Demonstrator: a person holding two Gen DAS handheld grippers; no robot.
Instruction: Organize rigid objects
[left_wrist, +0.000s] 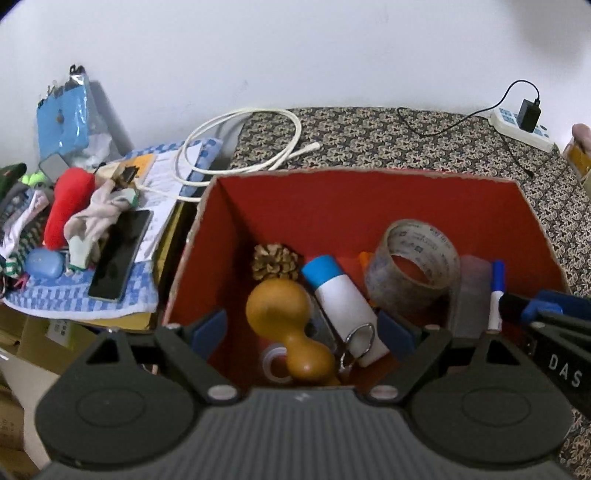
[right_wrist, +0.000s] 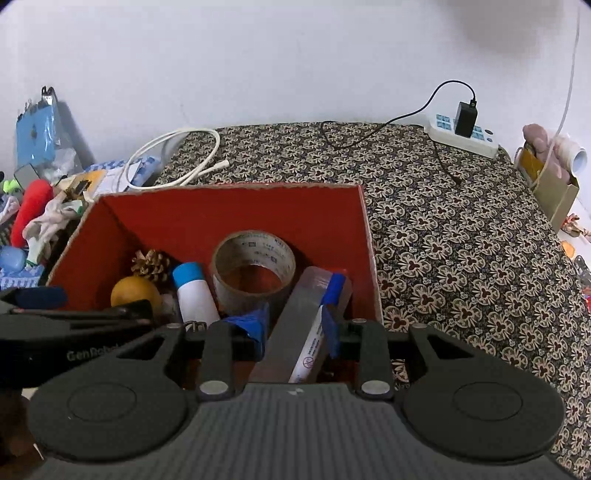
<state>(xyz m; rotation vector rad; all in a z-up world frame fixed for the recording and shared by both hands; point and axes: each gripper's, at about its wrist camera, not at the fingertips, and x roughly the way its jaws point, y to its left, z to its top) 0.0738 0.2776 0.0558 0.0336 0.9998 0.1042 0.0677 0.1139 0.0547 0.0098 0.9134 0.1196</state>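
Red box (left_wrist: 332, 206) sits on the patterned worktop (right_wrist: 461, 240), open top. Inside: tape roll (left_wrist: 413, 258) standing on edge against the far side, wooden gourd (left_wrist: 284, 321), pine cone (left_wrist: 275, 260), a white bottle with blue cap (left_wrist: 336, 299) lying flat, clear case (right_wrist: 303, 325) and a blue-capped marker (right_wrist: 317, 325) resting along it.

Left claw (left_wrist: 306, 332) is pitched steeply down over the box's near-left part — fingers spread wide, gourd and bottle show in the gap below, no contact.

Right claw (right_wrist: 295, 328) is also pitched down, over the near-right part of the box. Its blue pads (right_wrist: 255, 325) sit either side of the case and marker; whether they actually press on them, I cannot tell.

Each claw shows at the edge of the other's view — side by side, close.

Left of the box: clutter on a checked cloth (left_wrist: 74, 299) — phone (left_wrist: 122, 254), red plush (left_wrist: 68, 203), white cable (left_wrist: 243, 144). Power strip (right_wrist: 461, 136) with black adapter by the wall.
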